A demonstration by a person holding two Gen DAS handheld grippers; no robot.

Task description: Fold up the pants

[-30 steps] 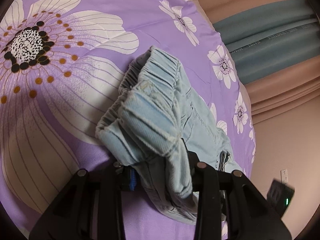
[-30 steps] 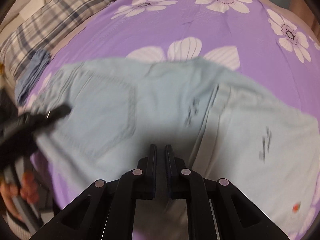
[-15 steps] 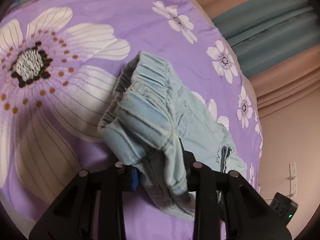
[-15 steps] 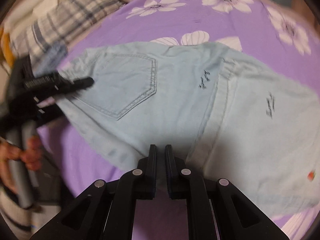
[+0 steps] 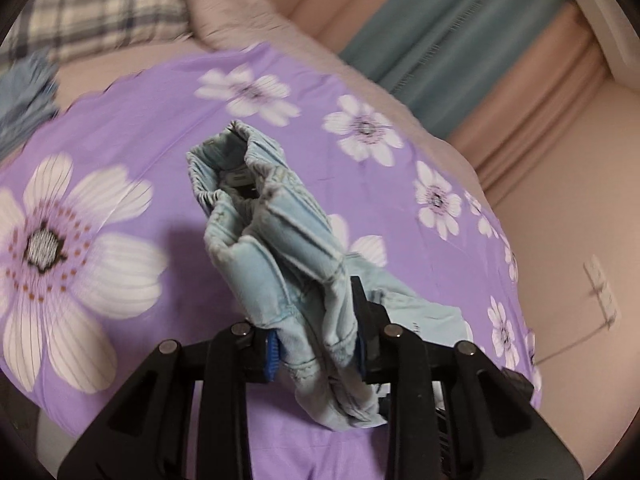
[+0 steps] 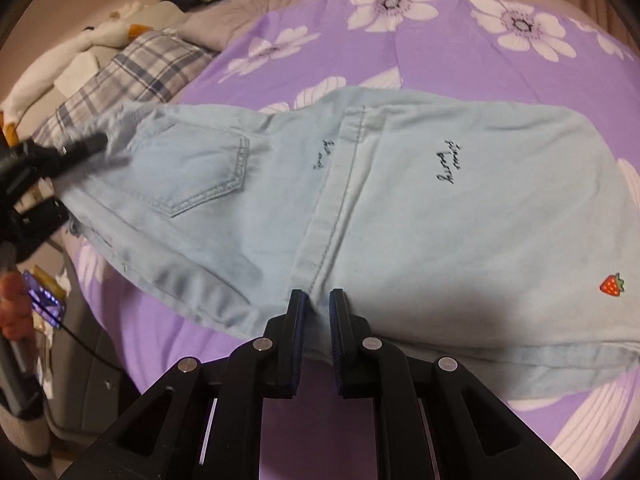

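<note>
Light blue denim pants (image 6: 420, 208) hang spread above the purple flowered bedspread (image 6: 420, 48), back pocket and strawberry patch facing me. My left gripper (image 5: 316, 344) is shut on the bunched elastic waistband (image 5: 260, 216), which sticks up in front of its camera. It also shows at the far left of the right wrist view (image 6: 48, 156), pulling the waist end. My right gripper (image 6: 318, 312) is shut on the pants' near edge at the middle seam.
A plaid pillow (image 6: 132, 68) and white bedding (image 6: 80, 52) lie at the head of the bed. Pink and teal curtains (image 5: 460, 40) hang behind the bed. A person's hand (image 6: 12, 300) shows at the left edge.
The pants have been pulled tauter and flatter between the grippers. The left gripper has lifted and tilted up, so curtains and pillow have come into its view. Both grips hold.
</note>
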